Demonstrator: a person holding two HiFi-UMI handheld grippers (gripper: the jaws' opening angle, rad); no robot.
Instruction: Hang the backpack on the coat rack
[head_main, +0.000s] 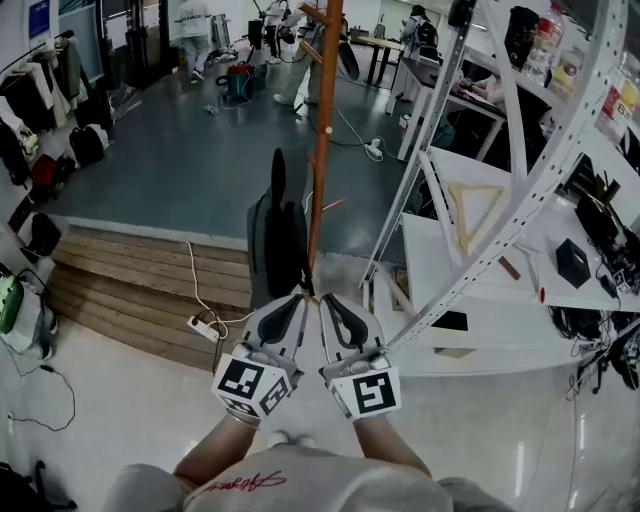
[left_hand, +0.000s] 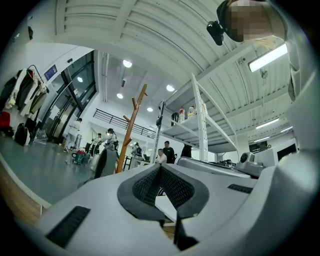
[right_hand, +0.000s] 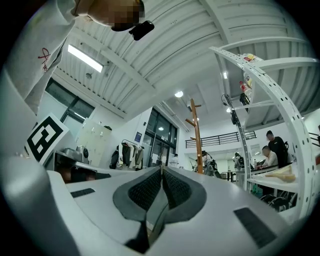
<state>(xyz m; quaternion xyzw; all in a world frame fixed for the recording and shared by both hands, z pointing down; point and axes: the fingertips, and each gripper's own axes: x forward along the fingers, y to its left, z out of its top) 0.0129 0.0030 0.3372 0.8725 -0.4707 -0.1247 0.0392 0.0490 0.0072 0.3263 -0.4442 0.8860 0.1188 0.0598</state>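
Note:
A tall wooden coat rack (head_main: 322, 150) stands on the grey floor straight ahead of me. A dark grey backpack (head_main: 278, 238) hangs against its pole on the left side, its bottom just above the floor. My left gripper (head_main: 300, 298) and right gripper (head_main: 325, 300) sit side by side below the backpack, both shut with nothing between the pads and apart from the bag. In the left gripper view the rack (left_hand: 131, 129) and backpack (left_hand: 105, 163) show beyond the closed left gripper (left_hand: 160, 166). In the right gripper view the rack (right_hand: 196, 135) stands far beyond the closed right gripper (right_hand: 161, 169).
A white perforated shelving frame (head_main: 500, 200) rises at the right over a low white table (head_main: 478, 300). A wooden step (head_main: 130, 290) with a power strip (head_main: 203, 325) and cable lies to the left. Coats hang along the left wall (head_main: 30, 90). People stand in the background.

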